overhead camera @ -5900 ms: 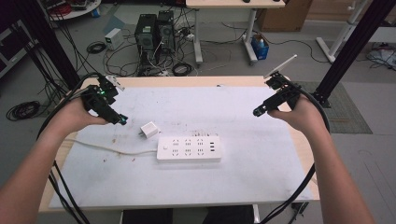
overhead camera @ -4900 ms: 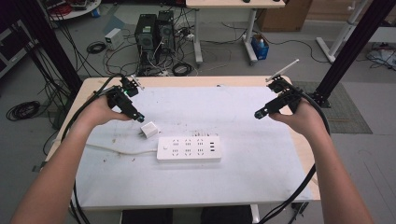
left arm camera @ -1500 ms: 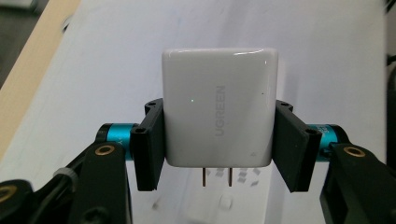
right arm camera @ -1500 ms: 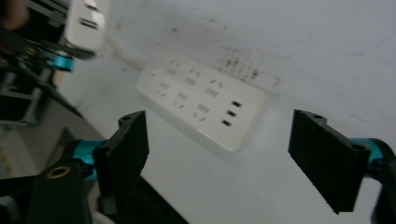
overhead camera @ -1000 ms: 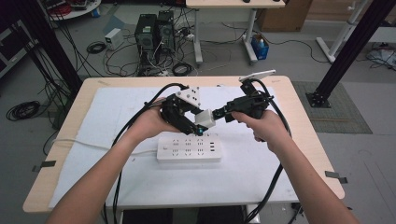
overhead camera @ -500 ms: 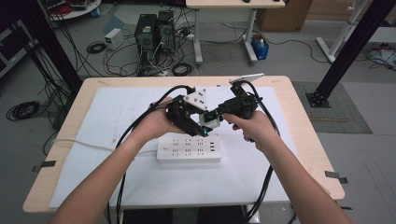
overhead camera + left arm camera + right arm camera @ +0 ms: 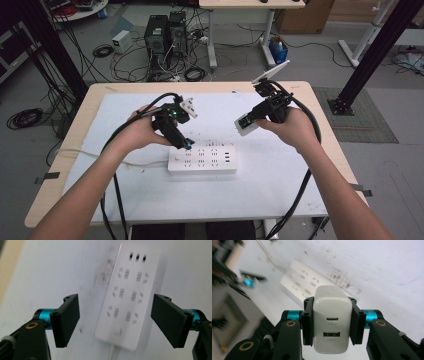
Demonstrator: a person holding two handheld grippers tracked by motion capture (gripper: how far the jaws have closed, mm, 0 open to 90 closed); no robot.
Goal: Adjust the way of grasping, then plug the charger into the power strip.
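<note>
While the right gripper [image 7: 331,323] clamps the charger [image 7: 332,322] above the table | left gripper [image 7: 115,320] gapes empty over the power strip [image 7: 202,159] | plugging in looks not yet done

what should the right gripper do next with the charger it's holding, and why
Probably carry the white charger down and left toward the power strip and line it up over a free socket. The right gripper is shut on the charger and holds it above the table, apart from the strip. The left gripper, jaws open, hovers at the strip's left end, seemingly ready to steady it.
</note>
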